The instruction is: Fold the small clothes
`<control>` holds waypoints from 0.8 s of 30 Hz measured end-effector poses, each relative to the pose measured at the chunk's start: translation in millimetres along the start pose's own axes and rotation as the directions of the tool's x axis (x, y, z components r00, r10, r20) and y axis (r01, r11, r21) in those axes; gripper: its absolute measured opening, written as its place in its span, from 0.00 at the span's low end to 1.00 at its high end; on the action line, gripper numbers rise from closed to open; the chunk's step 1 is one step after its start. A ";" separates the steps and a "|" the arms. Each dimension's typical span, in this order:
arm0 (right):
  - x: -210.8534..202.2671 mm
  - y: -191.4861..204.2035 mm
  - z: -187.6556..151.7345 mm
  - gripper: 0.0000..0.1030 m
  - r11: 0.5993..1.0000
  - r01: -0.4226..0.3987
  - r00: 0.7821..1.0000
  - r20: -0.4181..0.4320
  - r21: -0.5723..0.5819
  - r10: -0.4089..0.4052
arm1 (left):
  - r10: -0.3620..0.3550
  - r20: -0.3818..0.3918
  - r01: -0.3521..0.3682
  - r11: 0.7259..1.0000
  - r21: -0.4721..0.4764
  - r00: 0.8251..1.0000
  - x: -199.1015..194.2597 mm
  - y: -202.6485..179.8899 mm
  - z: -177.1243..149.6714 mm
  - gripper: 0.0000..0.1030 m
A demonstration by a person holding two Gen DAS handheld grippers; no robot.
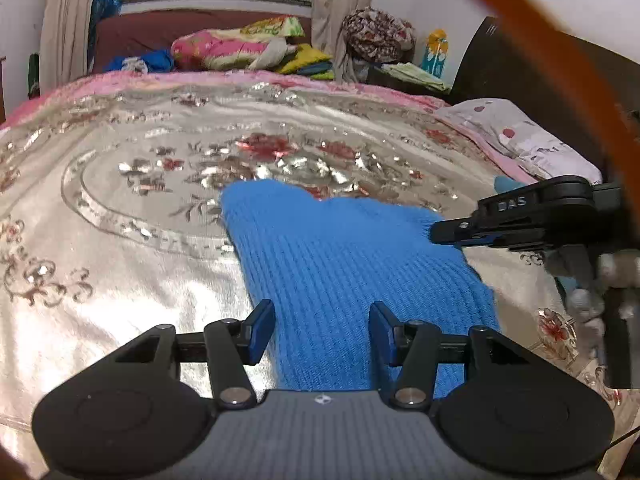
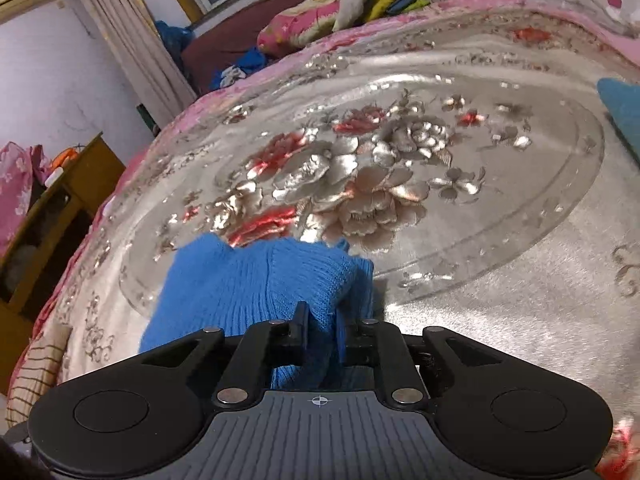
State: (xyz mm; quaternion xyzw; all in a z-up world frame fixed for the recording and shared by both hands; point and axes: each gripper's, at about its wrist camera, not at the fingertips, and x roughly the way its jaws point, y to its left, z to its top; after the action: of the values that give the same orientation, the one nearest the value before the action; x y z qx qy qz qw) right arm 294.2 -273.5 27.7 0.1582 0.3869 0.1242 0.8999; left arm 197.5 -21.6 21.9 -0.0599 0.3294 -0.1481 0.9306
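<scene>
A blue ribbed knit garment [image 1: 340, 260] lies on the shiny flowered bedspread [image 1: 140, 200]. My left gripper [image 1: 322, 332] hovers over its near end, open, with its blue-padded fingers standing apart on either side of the cloth. My right gripper [image 1: 440, 234] comes in from the right and clamps the garment's right edge. In the right wrist view, the knit garment [image 2: 248, 280] is bunched up between the narrow fingers of my right gripper [image 2: 322, 328], which is shut on it. The bedspread [image 2: 480, 280] stretches out beyond.
A spotted pillow [image 1: 516, 136] lies at the bed's right edge. Piled bedding [image 1: 240, 46] sits beyond the far edge. A teal cloth [image 2: 622, 112] shows at the right, and a wooden cabinet [image 2: 52, 216] stands left of the bed. An orange strap [image 1: 560, 40] crosses the top right.
</scene>
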 end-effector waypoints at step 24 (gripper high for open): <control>-58.1 44.3 -57.3 0.17 0.979 0.030 1.000 0.003 -0.202 -0.030 | 0.079 -0.084 -0.079 0.997 0.000 0.993 1.4 -13.3 -9.3 0.55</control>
State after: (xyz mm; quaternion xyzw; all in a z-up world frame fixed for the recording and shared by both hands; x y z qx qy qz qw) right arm 208.7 -242.0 45.5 0.0602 0.3747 0.1492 0.9131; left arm 189.5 -34.9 16.7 -0.0421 0.3703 -0.1130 0.9211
